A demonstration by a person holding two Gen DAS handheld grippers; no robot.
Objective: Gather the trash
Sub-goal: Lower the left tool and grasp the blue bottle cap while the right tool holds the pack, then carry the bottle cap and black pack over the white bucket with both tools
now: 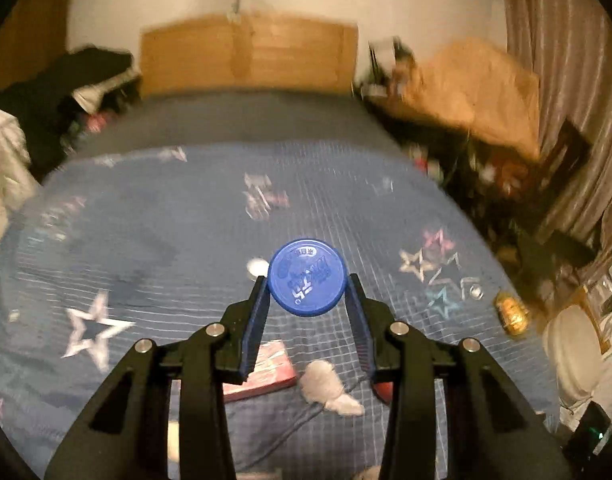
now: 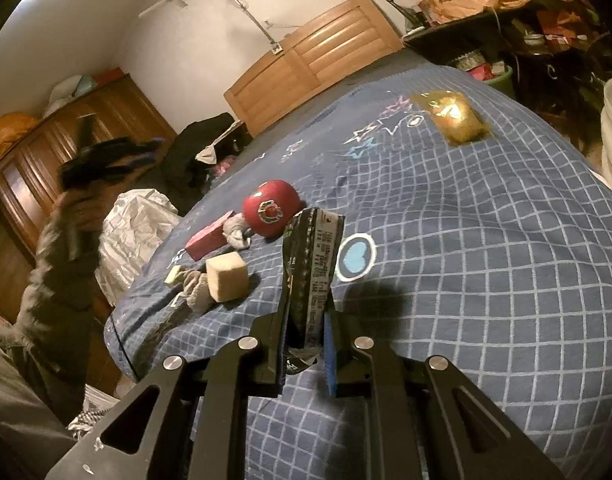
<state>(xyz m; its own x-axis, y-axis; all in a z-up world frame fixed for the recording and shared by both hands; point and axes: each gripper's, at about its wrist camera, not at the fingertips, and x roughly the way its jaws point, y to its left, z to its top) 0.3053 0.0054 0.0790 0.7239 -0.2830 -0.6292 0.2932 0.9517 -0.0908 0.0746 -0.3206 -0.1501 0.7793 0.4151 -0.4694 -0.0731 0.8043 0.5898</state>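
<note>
The left gripper [image 1: 308,280] pinches a blue cap [image 1: 307,277] by its rim, fingers part open, above the bed [image 1: 186,220]; it could pop out (thin edge hold). The right gripper [image 2: 306,304], nearly closed, clamps a crumpled black wrapper [image 2: 312,264]. Beyond lie a gold wrapper [image 2: 454,116] and tissue [image 1: 326,386].

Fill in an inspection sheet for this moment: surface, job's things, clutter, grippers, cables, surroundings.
Surface: blue checked bedspread with star prints.
Job's things: blue cap; black wrapper; gold wrapper lying loose.
Clutter: red ball, pink box, beige block.
Grippers: left gripper shut on the cap, above the bed; right gripper shut on the black wrapper.
Cables: nothing seen.
Surroundings: wooden headboard, cluttered floor.
</note>
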